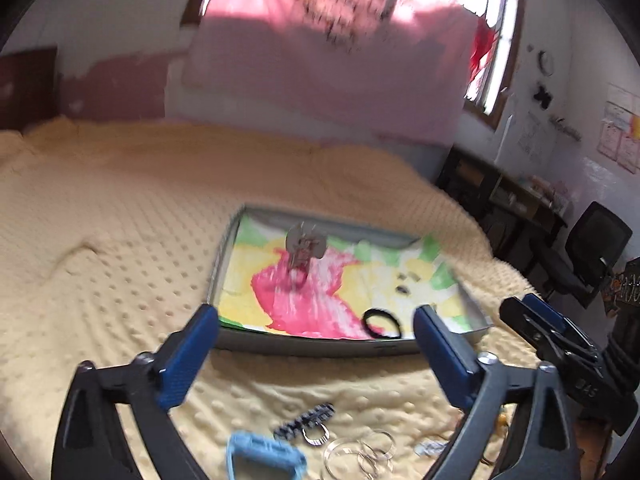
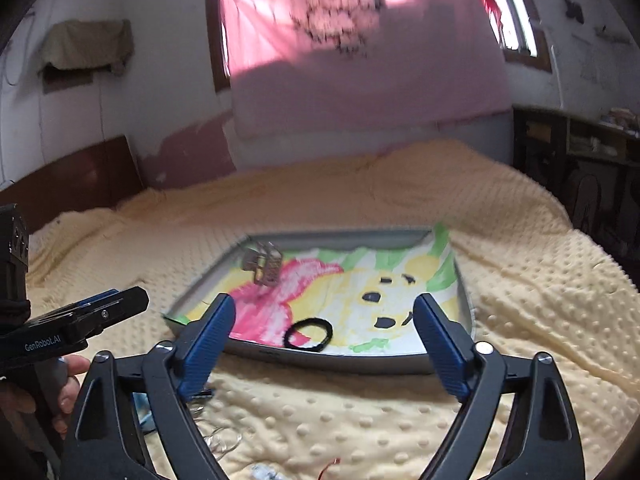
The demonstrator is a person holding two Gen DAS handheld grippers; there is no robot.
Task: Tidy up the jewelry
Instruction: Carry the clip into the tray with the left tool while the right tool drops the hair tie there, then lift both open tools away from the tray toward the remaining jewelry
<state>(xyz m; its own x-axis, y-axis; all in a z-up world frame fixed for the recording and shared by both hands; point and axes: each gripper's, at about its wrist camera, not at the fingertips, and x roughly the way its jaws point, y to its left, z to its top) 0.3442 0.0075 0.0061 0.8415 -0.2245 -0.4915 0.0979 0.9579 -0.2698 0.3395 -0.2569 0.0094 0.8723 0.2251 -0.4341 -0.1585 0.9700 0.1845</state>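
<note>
A grey tray [image 1: 312,346] lined with a pink, yellow and green cloth lies on the bed. A black hair band [image 1: 382,324] rests at its near edge, and a silver ornament [image 1: 304,246] sits toward its far side. My left gripper [image 1: 317,312] is open and holds nothing, hovering just short of the tray. In the right wrist view the same tray [image 2: 340,358], band [image 2: 308,334] and ornament [image 2: 262,266] show, with my right gripper [image 2: 324,300] open and holding nothing before the tray. On the blanket below lie a black-and-white clip [image 1: 306,420], clear bangles [image 1: 360,452] and a light blue frame [image 1: 264,456].
A yellow dotted blanket [image 2: 520,300] covers the whole bed. A dark desk [image 1: 512,196] and a black chair [image 1: 596,248] stand to the right of the bed. A pink curtain [image 2: 360,60] hangs behind it. A hand [image 2: 68,384] holds the left tool's grip.
</note>
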